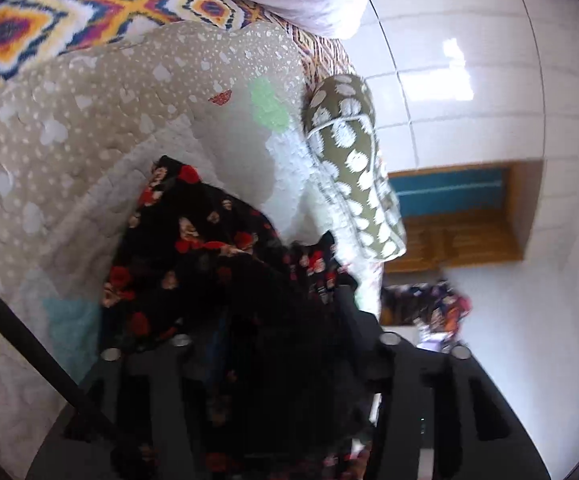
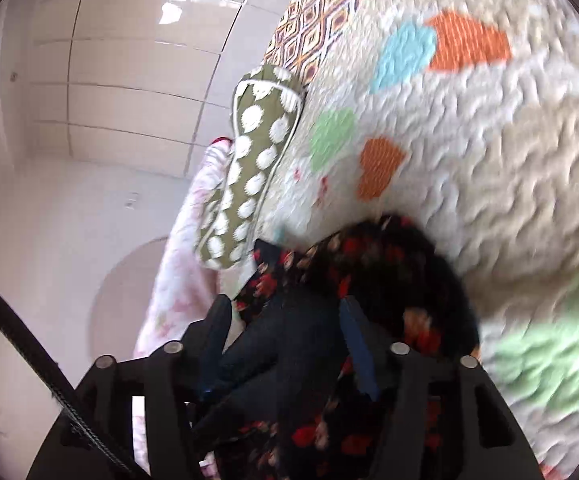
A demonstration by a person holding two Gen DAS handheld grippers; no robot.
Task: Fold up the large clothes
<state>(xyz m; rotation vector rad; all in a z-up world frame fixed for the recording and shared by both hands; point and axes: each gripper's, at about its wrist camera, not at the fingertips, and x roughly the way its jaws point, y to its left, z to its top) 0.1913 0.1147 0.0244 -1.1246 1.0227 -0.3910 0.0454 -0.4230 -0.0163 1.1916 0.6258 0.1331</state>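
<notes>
- Holding the black floral garment [image 1: 193, 240] in both tools, we have it bunched and lifted over the quilted bedspread [image 1: 69, 132], so the move ahead turns on how the cloth runs between our two grips.
- Our left gripper [image 1: 285, 344] is buried in dark folds; cloth spills over both fingers, so we judge it clamped on the garment, though the jaw gap itself is hidden.
- Our right gripper [image 2: 285, 320] shows more: the blue-padded fingers [image 2: 355, 340] stand a little apart with a thick wad of the garment [image 2: 369, 264] between them, so it is gripping cloth.
- From each tool the fabric fans forward and down toward the quilt; its long axis we cannot tell, since no hem or edge is laid out flat.
- Neither hand reads as nearer; both are at the cloth.
- The left view alone shows the bright diamond-pattern blanket [image 1: 49, 12] and a wooden door [image 1: 461, 220] beyond the bed.
- The right view alone shows the quilt's orange and blue patches; both catch the olive spotted bolster [image 2: 249, 168] at the bed's edge.
</notes>
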